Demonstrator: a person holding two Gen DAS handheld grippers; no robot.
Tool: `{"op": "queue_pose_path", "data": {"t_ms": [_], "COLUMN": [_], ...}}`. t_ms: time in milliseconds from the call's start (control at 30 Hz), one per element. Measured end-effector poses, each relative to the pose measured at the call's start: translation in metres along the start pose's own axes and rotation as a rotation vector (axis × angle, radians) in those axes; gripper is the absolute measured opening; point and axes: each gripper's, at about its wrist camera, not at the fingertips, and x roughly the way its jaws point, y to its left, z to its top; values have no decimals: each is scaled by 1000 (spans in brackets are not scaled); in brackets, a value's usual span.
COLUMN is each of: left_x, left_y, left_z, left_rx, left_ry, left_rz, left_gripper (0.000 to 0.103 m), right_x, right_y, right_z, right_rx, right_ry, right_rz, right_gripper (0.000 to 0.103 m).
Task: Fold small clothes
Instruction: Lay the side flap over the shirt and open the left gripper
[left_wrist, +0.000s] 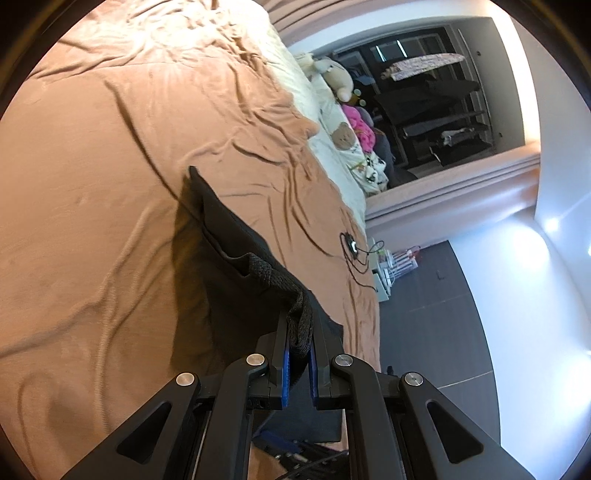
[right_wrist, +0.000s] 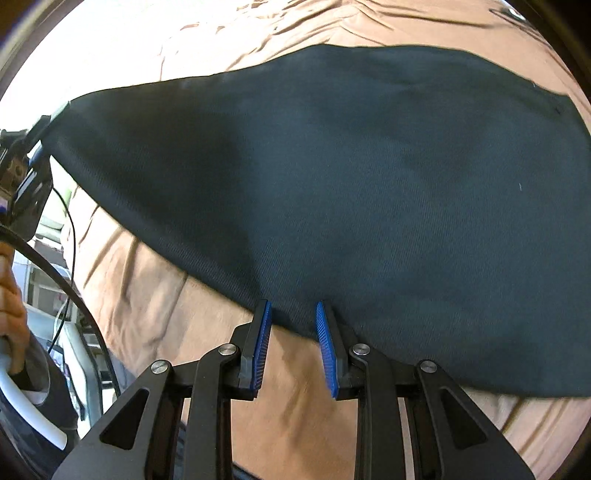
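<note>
In the left wrist view, the left claw (left_wrist: 300, 332) is seen pressed together on a braided drawstring and hem of the black garment (left_wrist: 236, 251), so that one end is lifted off the brown bedsheet (left_wrist: 92, 177); this is judged to keep the cloth taut for a fold. In the right wrist view, the right claw (right_wrist: 293, 314) is spread, with the garment's near edge lying between its blue pads (right_wrist: 260, 343), not yet pinched. Beyond, the cloth is stretched across the bed; farther off, a cable (left_wrist: 352, 251) and a soft toy (left_wrist: 334, 72) are seen
</note>
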Motion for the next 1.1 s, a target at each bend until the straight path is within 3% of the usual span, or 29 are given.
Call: {"op": "queue_pose_path", "data": {"t_ms": [200, 467, 500, 600, 633, 967, 1100], "left_x": [17, 50, 52, 64, 67, 114, 130], "left_y": [-26, -66, -70, -85, -90, -123, -133], "left_z": [-5, -14, -16, -22, -24, -61, -76], "left_rx": [58, 131, 139, 172, 180, 263, 288], "left_ry": [32, 97, 104, 125, 132, 255, 306], "left_rz": [-28, -73, -74, -79, -83, -55, -54], "left_gripper": [8, 8, 8, 8, 8, 8, 8], "right_x": [10, -26, -29, -47, -54, -94, -96], "right_y": [4, -21, -25, -42, -48, -115, -124], "right_z": [-3, -27, -29, -39, -43, -77, -86], "right_rx": [-24, 26, 34, 68, 83, 217, 273], "right_ry": [-26, -81, -91, -144, -172, -309, -340], "right_rz": [-24, 60, 61, 38, 37, 19, 0], "right_gripper": [23, 23, 24, 63, 67, 67, 67]}}
